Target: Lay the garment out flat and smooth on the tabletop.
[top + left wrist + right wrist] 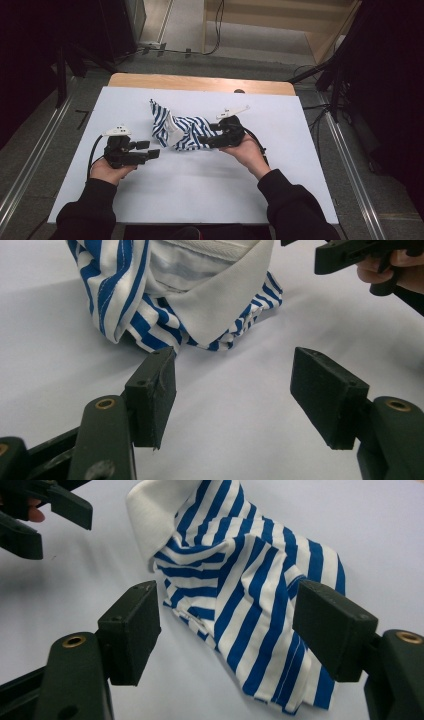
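Since the striped shirt (pixel 181 131) lay crumpled, light and floppy, I judged its white collar (pixel 220 300) firmest; left gripper (pixel 154 153) gaped empty nearby; right gripper (pixel 227 630) straddled cloth, unclamped.

In the left gripper view the top edge cuts off the upper part of the striped shirt (pixel 165 295), and its white collar (pixel 220 295) covers the stripes behind it. The right claw (pixel 350 255) runs out of that picture at the upper right corner, so only a piece of its dark body and some fingers (pixel 375 270) show.

In the right gripper view the left claw (pixel 35 515) is cropped by the left and top edges. The shirt's folds hide its inner layers.

In the high view the person's sleeves (pixel 295 205) run off the bottom edge, and the surroundings beyond the counter (pixel 200 200) are too dark to make out.
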A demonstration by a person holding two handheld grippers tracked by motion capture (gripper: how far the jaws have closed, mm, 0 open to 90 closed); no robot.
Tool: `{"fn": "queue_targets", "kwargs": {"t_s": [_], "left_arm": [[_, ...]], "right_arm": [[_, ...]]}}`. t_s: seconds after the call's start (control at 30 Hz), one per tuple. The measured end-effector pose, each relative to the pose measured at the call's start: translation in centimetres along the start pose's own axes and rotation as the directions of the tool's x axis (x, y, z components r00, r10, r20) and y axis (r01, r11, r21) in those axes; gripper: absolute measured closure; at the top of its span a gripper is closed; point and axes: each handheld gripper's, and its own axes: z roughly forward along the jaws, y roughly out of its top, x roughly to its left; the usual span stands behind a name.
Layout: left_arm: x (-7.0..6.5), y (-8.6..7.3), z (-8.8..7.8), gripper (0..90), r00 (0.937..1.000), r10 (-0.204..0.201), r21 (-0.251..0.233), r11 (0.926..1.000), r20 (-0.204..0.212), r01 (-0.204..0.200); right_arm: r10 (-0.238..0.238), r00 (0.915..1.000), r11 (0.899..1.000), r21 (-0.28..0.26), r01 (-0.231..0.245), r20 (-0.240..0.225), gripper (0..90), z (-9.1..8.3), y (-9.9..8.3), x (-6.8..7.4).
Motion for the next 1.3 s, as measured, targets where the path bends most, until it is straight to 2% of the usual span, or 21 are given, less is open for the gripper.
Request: {"fn": "queue_targets", "kwargs": {"t_s": [0.23,0.37,0.57,0.67,0.77,0.83,0.87,0.93,1.0,1.1,1.23,1.3], "left_arm": [[0.1,0.0,0.1,35.3,1.0,-0.007,-0.002,1.0,0.001,0.007],[0.1,0.0,0.1,35.3,1.0,-0.006,0.0,1.0,0.002,0.006],[0.2,0.0,0.1,35.2,1.0,-0.006,-0.002,1.0,0.0,0.006],[0.3,0.0,0.1,35.3,1.0,-0.006,0.0,1.0,0.0,0.006],[0.3,0.0,0.1,35.3,0.9999,-0.011,-0.002,0.9999,0.001,0.011],[0.3,0.0,0.1,35.3,1.0,-0.009,-0.001,1.0,0.001,0.009],[0.3,0.0,0.1,35.3,1.0,-0.01,0.0,1.0,0.001,0.01],[0.3,0.0,0.1,35.3,1.0,-0.009,0.002,1.0,0.0,0.009],[0.3,0.0,0.1,35.3,0.9999,-0.01,0.001,0.9999,0.001,0.01],[0.4,0.0,0.2,35.3,0.9999,-0.014,-0.001,0.9999,0.0,0.014],[0.6,0.0,0.3,35.3,0.9999,-0.016,0.006,0.9999,-0.005,0.016],[0.6,0.0,0.3,35.3,0.9998,-0.018,0.001,0.9998,-0.007,0.018]], "right_arm": [[0.005,1.0,1.0,0.006,-0.005,0.006,27.7,1.1,1.1,-0.9],[-0.004,1.0,1.0,0.002,0.004,-0.003,27.9,1.5,2.1,-0.7],[-0.049,0.9984,0.998,0.025,0.049,-0.028,29.0,2.5,3.1,0.2],[-0.086,0.9951,0.995,0.054,0.089,-0.05,29.0,3.3,3.1,0.8],[-0.101,0.9916,0.993,0.055,0.105,-0.081,29.0,3.9,3.1,1.3],[-0.115,0.9903,0.991,0.061,0.12,-0.079,29.8,4.3,3.1,1.5],[-0.119,0.99,0.99,0.071,0.124,-0.076,32.4,4.6,3.1,1.6],[-0.123,0.9893,0.987,0.094,0.13,-0.078,45.2,5.2,3.1,1.6],[-0.101,0.9918,0.988,0.105,0.109,-0.079,61.5,5.6,3.0,1.4],[-0.071,0.9953,0.989,0.127,0.079,-0.066,75.3,6.0,2.9,1.2],[-0.013,0.9971,0.99,0.142,0.024,-0.075,79.8,5.8,3.1,1.0],[-0.011,0.9968,0.991,0.135,0.022,-0.08,79.9,5.2,3.3,1.0]]}}
